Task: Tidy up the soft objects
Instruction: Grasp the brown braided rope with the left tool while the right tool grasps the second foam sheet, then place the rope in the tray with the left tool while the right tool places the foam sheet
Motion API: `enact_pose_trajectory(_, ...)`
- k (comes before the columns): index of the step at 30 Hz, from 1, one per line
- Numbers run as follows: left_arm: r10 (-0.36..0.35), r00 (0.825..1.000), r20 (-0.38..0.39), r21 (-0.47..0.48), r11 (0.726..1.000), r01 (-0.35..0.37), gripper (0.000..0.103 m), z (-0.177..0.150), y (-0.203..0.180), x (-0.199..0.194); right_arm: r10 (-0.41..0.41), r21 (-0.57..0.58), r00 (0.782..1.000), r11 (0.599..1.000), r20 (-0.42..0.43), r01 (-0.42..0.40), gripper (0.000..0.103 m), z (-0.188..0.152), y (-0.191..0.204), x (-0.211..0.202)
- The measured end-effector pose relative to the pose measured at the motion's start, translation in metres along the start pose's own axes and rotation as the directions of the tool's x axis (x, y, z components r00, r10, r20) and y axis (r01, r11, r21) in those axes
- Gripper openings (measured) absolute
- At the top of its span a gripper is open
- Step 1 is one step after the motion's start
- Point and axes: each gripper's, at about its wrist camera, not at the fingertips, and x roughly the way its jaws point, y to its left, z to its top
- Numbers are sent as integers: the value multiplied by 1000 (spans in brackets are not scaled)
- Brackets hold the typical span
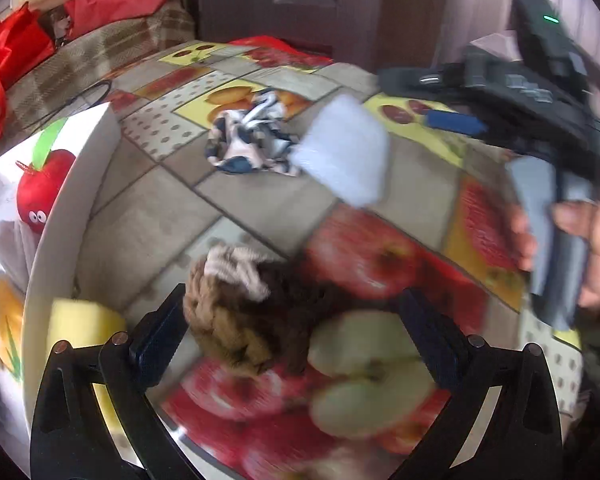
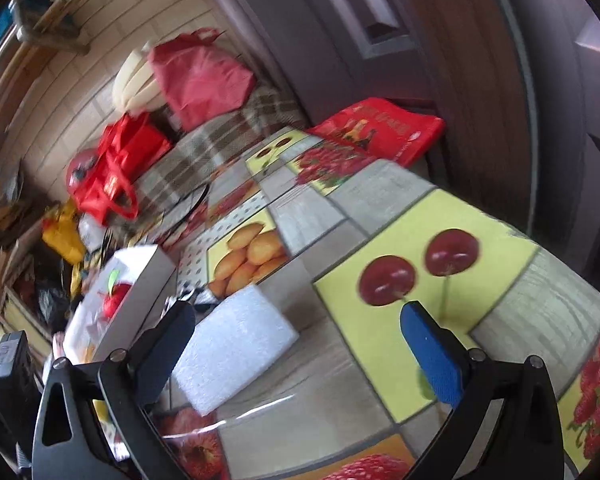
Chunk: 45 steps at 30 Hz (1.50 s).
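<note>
Left hand-held gripper [image 1: 292, 334] wide open, jaws well apart, nothing clamped; a knitted brown-and-cream bundle [image 1: 240, 308] lies between the fingers, nearer the left pad, at about 11 o'clock from the gripper's midpoint, touching or not I cannot tell because of blur. Right hand-held gripper [image 2: 300, 344] also wide open and empty; a white foam pad [image 2: 232, 350] lies on the surface just beside its left finger, at about 9 o'clock from the midpoint, and only partly inside the gap. In the left view the right hand-held gripper sits at 2 o'clock, gripped by a hand [image 1: 588, 252], with the foam pad at its tip. White box [image 1: 60, 216] at 9 o'clock of the left view, holding a red plush toy [image 1: 40, 188]; a yellow sponge [image 1: 80, 324] sits by its near corner, inside or outside the box unclear. A blue-and-white cloth [image 1: 248, 140] lies loose at 12 o'clock on the fruit-print surface [image 1: 148, 220]. Risks, as judgement: the bundle is off-centre, so closing now may pinch only an edge and it could unravel or drop on the way to the box; the foam pad is flat and light, the right fingers may slide over it or push it away; the two grippers are near each other, so crossing paths may bump.
</note>
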Motion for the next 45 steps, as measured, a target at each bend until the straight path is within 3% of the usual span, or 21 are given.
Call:
enact_pose_trajectory(3,15,992,122,-28,1000,-12,102,-8,3,-29,19,-104,996,994,-91,-28,103,0,20,19)
enact_pose_trajectory(5,26,989,147,-54,998,-18,102,-8,11,-34,12,-138,992,990,-122,-29,103,1,26,28)
enact_pose_trajectory(10,23,997,69,-66,998,-19,102,1,16,-15,30,-130,995,991,-99,-43,103,10,33,41)
enact_pose_trajectory(12,28,999,38,-63,998,-25,101,4,12,-5,49,-141,989,988,-139,-69,103,13,39,56)
enact_pose_trajectory(15,5,1000,15,-68,998,-4,84,3,8,1,98,-157,971,979,-216,-133,103,10,45,65)
enact_pose_trajectory(16,3,1000,18,-64,998,-1,83,1,8,-1,113,-176,967,972,-230,-156,103,6,49,62)
enact_pose_trajectory(18,-7,1000,12,-49,999,7,83,-2,8,-1,142,-226,946,951,-290,-212,103,-10,57,51)
enact_pose_trajectory(21,-4,1000,5,-24,1000,4,83,-11,4,-6,210,-279,895,901,-393,-334,103,-42,69,17)
enact_pose_trajectory(23,-6,1000,7,-29,1000,6,83,-11,7,-6,191,-327,897,884,-397,-334,103,-52,70,-2)
enact_pose_trajectory(27,7,1000,0,-17,1000,-7,83,-10,6,-3,71,-480,940,846,-333,-234,103,-49,65,-15)
enact_pose_trajectory(31,20,1000,2,13,1000,-20,67,-12,3,-4,72,-547,932,792,-356,-270,103,-45,71,-6)
enact_pose_trajectory(34,17,1000,5,14,1000,-17,59,-14,5,-8,30,-659,931,698,-364,-280,103,-54,88,3)
enact_pose_trajectory(36,19,1000,9,8,1000,-19,52,-15,7,-9,1,-698,927,659,-374,-282,103,-58,94,13)
enact_pose_trajectory(39,15,1000,15,-13,1000,-15,42,-16,12,-10,-19,-699,905,642,-425,-315,102,-62,98,29)
enact_pose_trajectory(41,18,1000,22,-17,1000,-18,37,-17,12,-12,22,-662,894,663,-448,-348,93,-59,96,32)
enact_pose_trajectory(43,21,999,42,-16,1000,-20,35,-19,11,-17,50,-649,894,670,-446,-361,63,-57,94,25)
enact_pose_trajectory(45,23,996,86,-7,1000,-22,34,-22,9,-26,76,-621,894,694,-442,-366,63,-57,91,17)
